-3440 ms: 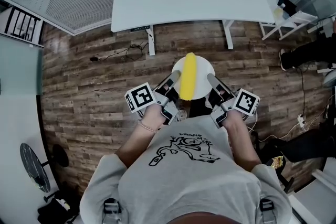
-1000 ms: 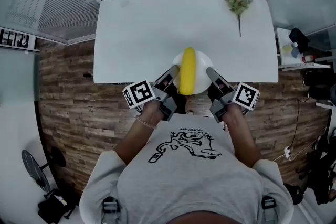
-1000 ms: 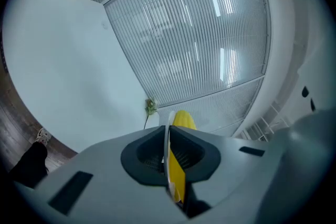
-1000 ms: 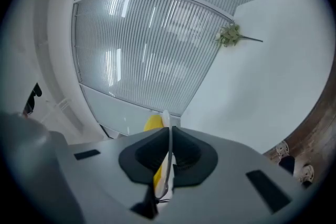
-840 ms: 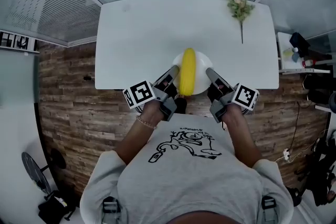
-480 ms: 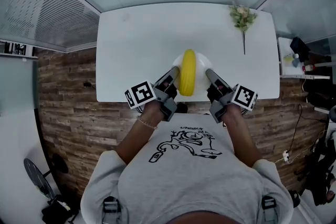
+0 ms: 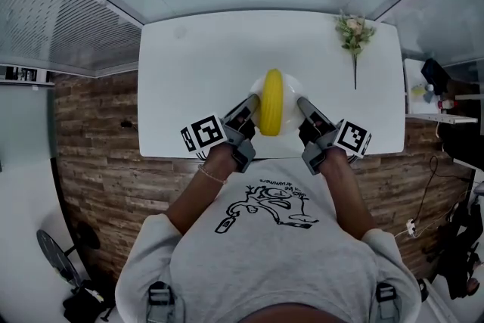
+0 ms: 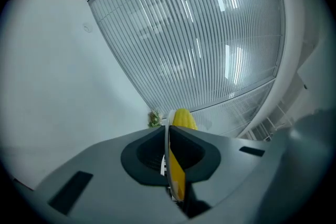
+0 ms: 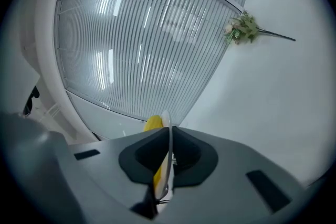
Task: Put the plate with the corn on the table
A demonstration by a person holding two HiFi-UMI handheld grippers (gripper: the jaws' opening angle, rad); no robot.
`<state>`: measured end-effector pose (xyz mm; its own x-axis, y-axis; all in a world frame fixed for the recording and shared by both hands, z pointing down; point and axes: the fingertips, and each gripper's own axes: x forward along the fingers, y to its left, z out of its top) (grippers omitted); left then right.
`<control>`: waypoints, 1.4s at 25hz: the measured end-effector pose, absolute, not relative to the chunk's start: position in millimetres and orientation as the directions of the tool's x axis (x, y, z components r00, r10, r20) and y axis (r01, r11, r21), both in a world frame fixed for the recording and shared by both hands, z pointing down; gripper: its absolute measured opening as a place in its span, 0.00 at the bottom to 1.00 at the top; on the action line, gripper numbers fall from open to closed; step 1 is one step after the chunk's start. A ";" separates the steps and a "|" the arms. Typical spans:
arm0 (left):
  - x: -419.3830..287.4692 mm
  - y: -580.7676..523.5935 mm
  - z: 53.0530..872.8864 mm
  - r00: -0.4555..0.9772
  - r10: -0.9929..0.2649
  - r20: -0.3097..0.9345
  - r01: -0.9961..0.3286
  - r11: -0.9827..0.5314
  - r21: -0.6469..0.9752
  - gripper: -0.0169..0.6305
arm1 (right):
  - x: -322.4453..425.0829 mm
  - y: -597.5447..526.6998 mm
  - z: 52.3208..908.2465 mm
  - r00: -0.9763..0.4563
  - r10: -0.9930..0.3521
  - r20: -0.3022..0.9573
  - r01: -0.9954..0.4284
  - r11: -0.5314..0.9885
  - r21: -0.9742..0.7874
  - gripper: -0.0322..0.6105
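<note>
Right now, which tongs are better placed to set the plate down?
Neither alone: left tongs and right tongs each clamp opposite rims of the plate, with the corn centred, over the table. Probably lower both together.

Grey short-sleeved T-shirt (image 7: 272, 261) with a black line drawing (image 7: 261, 213), thin bracelet (image 7: 209, 176) at one wrist. The left gripper (image 7: 252, 104) and right gripper (image 7: 302, 104) are grey, each bearing a black-and-white marker cube (image 7: 203, 134).

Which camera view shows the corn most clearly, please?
The head view: the whole corn is seen from above, lying on the plate. The left gripper view and the right gripper view each show only a yellow end beyond the plate's edge.
</note>
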<state>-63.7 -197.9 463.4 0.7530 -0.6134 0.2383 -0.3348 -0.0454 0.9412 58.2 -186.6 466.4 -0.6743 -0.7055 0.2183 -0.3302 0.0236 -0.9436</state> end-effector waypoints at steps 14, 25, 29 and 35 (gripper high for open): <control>-22.9 -186.2 464.4 0.733 -0.634 0.245 -0.363 -0.060 0.930 0.08 | 98.2 -177.1 467.9 -0.709 -0.672 0.213 -0.312 0.029 -0.950 0.08; -18.3 -184.4 476.2 0.743 -0.610 0.276 -0.396 -0.068 0.916 0.08 | 103.8 -173.9 479.7 -0.704 -0.667 0.245 -0.331 0.002 -0.944 0.08; -16.5 -185.4 483.4 0.747 -0.605 0.275 -0.402 -0.081 0.912 0.08 | 104.0 -173.8 485.5 -0.704 -0.666 0.246 -0.324 -0.007 -0.946 0.08; -16.1 -186.1 502.4 0.748 -0.594 0.295 -0.417 -0.074 0.906 0.08 | 105.6 -172.1 507.0 -0.700 -0.651 0.292 -0.350 -0.044 -0.936 0.08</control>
